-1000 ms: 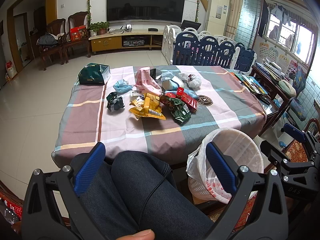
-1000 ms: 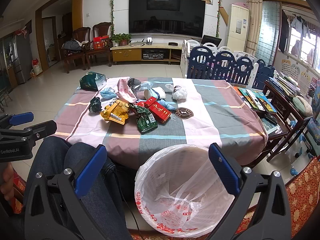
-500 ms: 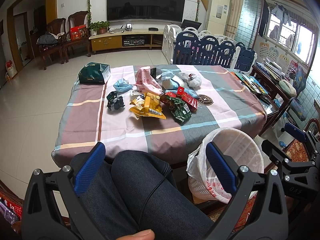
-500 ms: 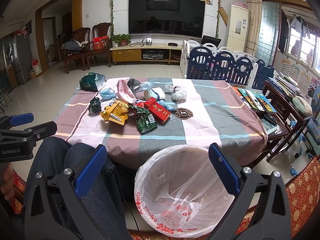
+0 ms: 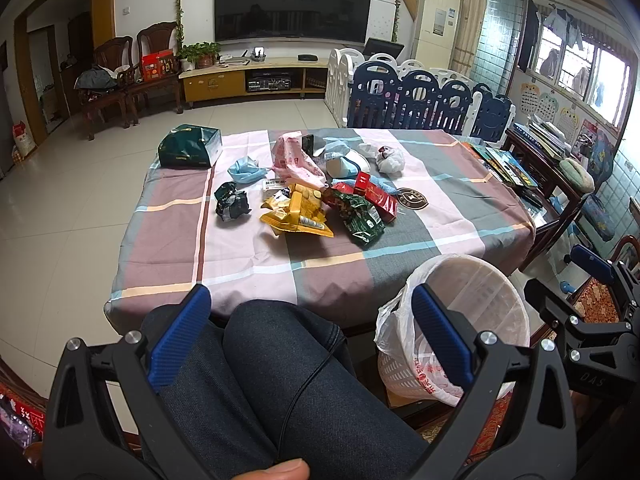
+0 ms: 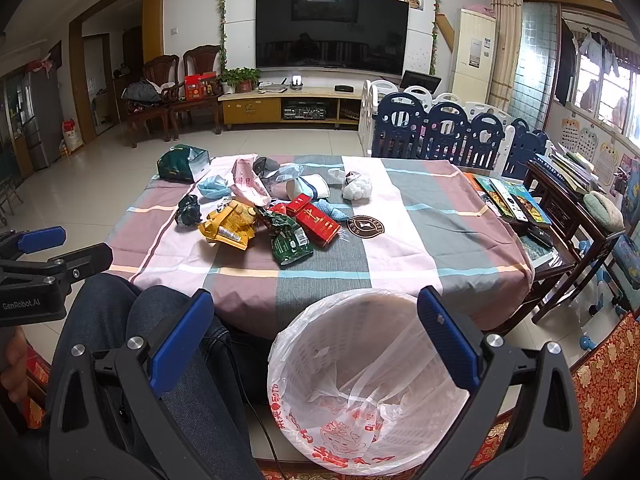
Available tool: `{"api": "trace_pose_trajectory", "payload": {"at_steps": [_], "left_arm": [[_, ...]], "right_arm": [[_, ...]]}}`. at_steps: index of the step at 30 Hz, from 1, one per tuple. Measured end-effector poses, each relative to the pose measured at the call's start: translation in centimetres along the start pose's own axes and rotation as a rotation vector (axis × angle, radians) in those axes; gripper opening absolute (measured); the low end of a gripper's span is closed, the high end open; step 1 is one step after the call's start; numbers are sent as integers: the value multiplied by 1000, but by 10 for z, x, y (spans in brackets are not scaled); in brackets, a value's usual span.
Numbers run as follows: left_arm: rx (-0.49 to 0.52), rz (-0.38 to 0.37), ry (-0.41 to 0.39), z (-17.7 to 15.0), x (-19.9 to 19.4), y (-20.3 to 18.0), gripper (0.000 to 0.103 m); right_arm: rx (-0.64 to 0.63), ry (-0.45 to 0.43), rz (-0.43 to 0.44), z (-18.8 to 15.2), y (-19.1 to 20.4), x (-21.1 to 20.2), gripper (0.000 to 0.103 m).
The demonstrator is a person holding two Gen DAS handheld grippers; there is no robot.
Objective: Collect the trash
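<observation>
We hold both grippers, left (image 5: 306, 330) and right (image 6: 316, 330), wide and empty; the wrappers (image 5: 298, 216) lie ahead, nearer our left.

You face a white wall with a large dark television (image 6: 332, 32) above a low yellow cabinet (image 6: 280, 110); wooden chairs (image 6: 180, 84) stand left, pale floor tiles (image 6: 80, 196) gleam, and daylight enters windows (image 6: 608, 92) on your right.

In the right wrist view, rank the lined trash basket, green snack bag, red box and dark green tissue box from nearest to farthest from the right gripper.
From the right gripper:
1. Lined trash basket, right below the jaws.
2. Green snack bag, table's near middle.
3. Red box, just behind the bag.
4. Dark green tissue box, far left corner.
</observation>
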State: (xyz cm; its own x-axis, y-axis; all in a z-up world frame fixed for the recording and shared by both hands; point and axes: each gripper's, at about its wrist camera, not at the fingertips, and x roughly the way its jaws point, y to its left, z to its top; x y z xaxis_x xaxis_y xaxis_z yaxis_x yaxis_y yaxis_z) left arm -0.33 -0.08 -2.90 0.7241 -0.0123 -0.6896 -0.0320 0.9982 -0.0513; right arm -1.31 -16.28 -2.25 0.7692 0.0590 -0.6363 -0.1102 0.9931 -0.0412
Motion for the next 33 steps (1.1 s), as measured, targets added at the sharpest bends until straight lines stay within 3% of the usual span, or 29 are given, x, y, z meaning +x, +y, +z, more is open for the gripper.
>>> {"api": "trace_pose_trajectory", "payload": {"at_steps": [27,29,33], "left_arm": [[-12,25,16,0,3,8,100],[-22,43,12,1,6,13,100],[-92,149,-1,7,15,44,100]], "right_arm": [[7,2,-6,2,4,0,100],[10,-2,-14,5,5,1,100],[15,-12,-64,4,1,26,100]]}}
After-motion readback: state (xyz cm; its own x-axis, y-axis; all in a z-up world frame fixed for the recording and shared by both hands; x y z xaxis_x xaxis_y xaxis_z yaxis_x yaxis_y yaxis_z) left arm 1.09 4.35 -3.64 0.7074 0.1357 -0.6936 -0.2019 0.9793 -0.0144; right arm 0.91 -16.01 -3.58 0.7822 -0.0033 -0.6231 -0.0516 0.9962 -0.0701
